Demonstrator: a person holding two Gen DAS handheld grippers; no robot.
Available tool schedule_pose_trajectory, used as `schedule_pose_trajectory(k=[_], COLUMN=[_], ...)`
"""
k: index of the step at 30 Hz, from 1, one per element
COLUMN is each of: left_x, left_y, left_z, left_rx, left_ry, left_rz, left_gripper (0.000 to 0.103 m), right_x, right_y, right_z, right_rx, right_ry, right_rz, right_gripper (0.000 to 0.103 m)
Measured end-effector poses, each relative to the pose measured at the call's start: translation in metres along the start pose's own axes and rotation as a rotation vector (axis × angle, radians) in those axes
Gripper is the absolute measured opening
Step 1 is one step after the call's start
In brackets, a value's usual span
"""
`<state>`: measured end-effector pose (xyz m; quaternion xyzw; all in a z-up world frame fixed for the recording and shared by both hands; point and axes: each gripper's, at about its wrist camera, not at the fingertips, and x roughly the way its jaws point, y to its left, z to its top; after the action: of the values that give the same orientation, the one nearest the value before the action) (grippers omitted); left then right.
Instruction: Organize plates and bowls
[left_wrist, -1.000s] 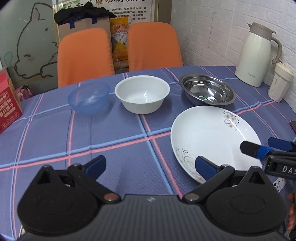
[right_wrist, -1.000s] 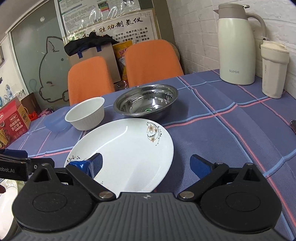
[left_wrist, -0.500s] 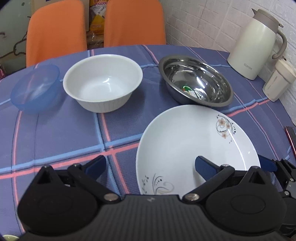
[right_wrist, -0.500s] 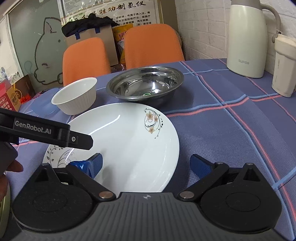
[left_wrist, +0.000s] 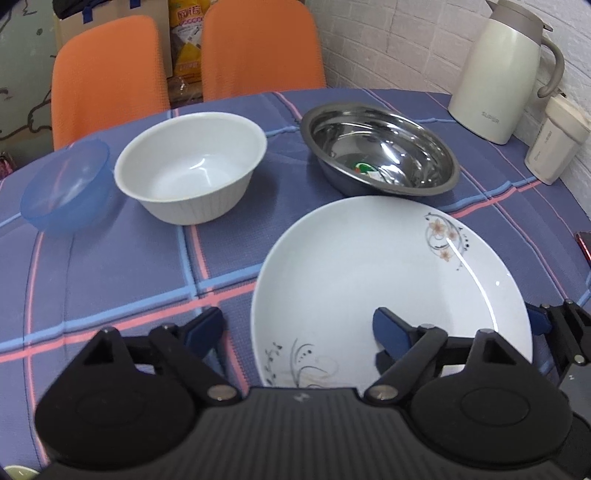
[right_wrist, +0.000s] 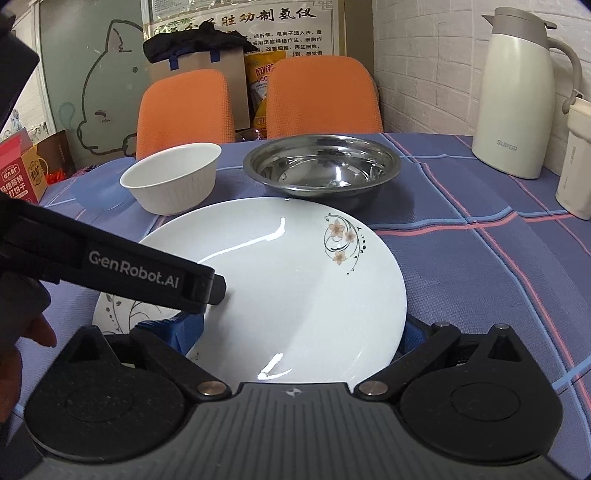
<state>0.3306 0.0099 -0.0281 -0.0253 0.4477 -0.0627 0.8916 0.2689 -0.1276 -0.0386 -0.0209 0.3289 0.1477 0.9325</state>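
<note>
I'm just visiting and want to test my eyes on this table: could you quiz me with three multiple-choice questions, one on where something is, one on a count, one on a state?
1. Where does the steel bowl stand?
A. behind the white plate
B. on the orange chair
C. inside the white bowl

2. How many bowls are on the table?
A. one
B. three
C. five

3. How is the left gripper?
A. shut on a spoon
B. open, one finger over the plate
C. out of sight

Answers:
1 A: it sits just beyond the plate's far rim.
2 B: blue bowl, white bowl, steel bowl.
3 B: its fingers are spread apart, one above the plate.
</note>
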Motion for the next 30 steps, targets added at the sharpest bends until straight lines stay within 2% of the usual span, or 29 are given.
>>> schedule_pose_trajectory(k=[1,3,9,18,24,30], left_x=[-0.001,-0.003,-0.025,-0.093,-0.150,-0.187], left_y=[-0.005,-0.011,-0.015,0.008,0.050,0.101], left_z=[0.001,0.003,-0.004,-0.030,-0.073,-0.120], left_rx=[0.015,0.011,0.018,-0.023,-0.066,-0.159], left_ry=[0.006,0.017,-0.023,-0.102,-0.135,-0.133], left_rz=[-0.038,-0.034,-0.064,-0.046,0.043,0.180], left_gripper=[0.069,0.066,0.066,0.066,0.066,0.066], right_x=[0.000,-0.002,-0.026,-0.076,-0.100,-0.099], right_y=[0.001,0.000,0.005,0.043,0.094,0.157], right_z=[0.001,0.003,0.000,-0.004,-0.015,-0.030], right_rx=[0.007,0.059,0.057,0.026,-0.025,-0.096], right_ry=[0.005,0.012,-0.041,-0.120,-0.137,-0.083], right_rz=[0.001,-0.008,-0.016,0.034,0.139,0.274], right_gripper=[0.091,0.091,0.091,0.091,0.091,0.091])
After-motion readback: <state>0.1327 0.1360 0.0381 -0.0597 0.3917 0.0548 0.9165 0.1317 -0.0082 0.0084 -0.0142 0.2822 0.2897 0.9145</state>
